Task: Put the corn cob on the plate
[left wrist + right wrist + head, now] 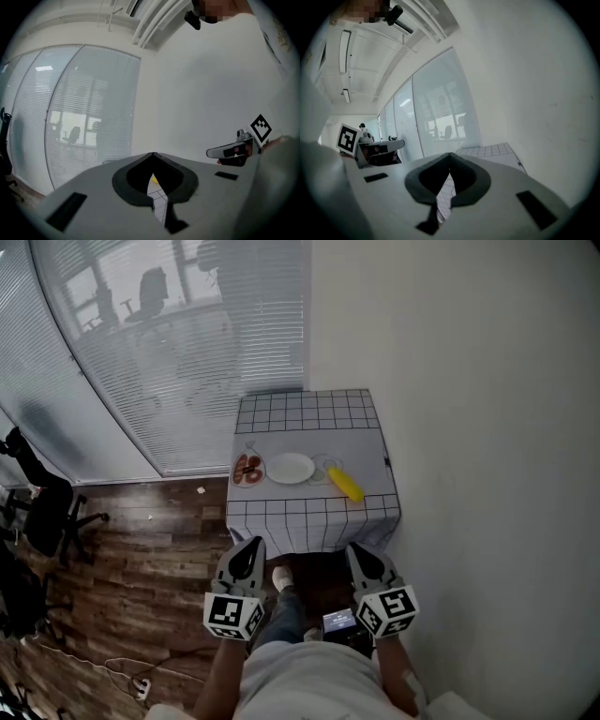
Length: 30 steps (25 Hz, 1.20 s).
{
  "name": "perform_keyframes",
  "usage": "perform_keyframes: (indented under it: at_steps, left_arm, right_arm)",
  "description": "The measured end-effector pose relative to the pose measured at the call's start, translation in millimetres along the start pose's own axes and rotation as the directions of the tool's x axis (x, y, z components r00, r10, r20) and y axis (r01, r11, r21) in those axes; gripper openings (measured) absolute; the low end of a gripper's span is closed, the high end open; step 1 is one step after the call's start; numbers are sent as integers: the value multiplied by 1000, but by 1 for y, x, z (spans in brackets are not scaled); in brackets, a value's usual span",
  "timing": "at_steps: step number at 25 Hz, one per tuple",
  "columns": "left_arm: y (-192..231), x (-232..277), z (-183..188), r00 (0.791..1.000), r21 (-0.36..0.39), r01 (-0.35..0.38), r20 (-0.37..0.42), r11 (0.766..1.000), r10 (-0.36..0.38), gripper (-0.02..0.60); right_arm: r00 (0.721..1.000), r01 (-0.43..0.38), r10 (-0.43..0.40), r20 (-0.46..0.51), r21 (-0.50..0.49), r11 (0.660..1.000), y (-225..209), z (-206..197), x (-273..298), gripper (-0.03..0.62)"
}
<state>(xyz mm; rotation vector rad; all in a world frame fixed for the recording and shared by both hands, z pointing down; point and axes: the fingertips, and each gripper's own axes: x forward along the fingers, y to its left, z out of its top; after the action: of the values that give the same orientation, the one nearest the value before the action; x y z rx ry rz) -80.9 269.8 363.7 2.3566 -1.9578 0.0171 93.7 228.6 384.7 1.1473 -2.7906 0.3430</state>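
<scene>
Head view, L to R: a black office chair (42, 512) sits far left on the wood floor (141, 549). Next comes a big glass wall w/ blinds (187, 352), then the worktop (309, 413), pushed up against the white wall (487, 427) on the right. The worktop has a white cloth (281, 517) w/ a black grid round the edges.

On it, in a row L to R:
- small dish (247, 469) w/ smth reddish-brown in it
- white plate (291, 468) just beside the dish, bare
- corn cob (346, 484), yellow, lying at a slant on the cloth towards the right front of the worktop. It's near the plate's right side but apart from it.

There's smth clear-ish btw plate and cob, can't tell what.

Both tongs are low in the frame, short of the worktop's near edge and well apart from the cob. The left tongs (255, 542) are pressed together, pinching nothing. In the left gripper view a sliver of yellow cob and grid cloth shows thru the slit under the tips. The right tongs (356, 549) are pressed together too, nothing in them, and only grid cloth shows thru their slit.

Each has a marker cube (234, 613) w/ b&w square patterns. That pattern is the only print I can make out.
</scene>
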Motion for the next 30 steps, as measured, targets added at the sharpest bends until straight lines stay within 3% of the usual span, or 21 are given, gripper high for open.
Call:
perform_keyframes:
  at_steps: [5,10,17,23,30]
  left_arm:
    - [13,35,0,1000,2,14,1,1000,-14,8]
    - [33,77,2,1000,3,23,-7,1000,-23,7]
    - [72,142,2,1000,-5,20,-8,1000,-20,6]
    - [99,195,5,999,42,45,-7,998,-45,7]
    - [116,237,10,986,-5,165,30,986,-165,7]
  right_arm:
    - [999,23,-26,-30,-92,996,-13,1,30,8]
    - [999,15,-18,-32,-94,995,-33,11,70,8]
    - [998,65,-66,-13,-88,994,-68,28,126,8]
    - [994,109,-110,-5,-101,989,-101,42,178,8]
    - [981,169,-182,-68,-165,972,-126,33,209,8]
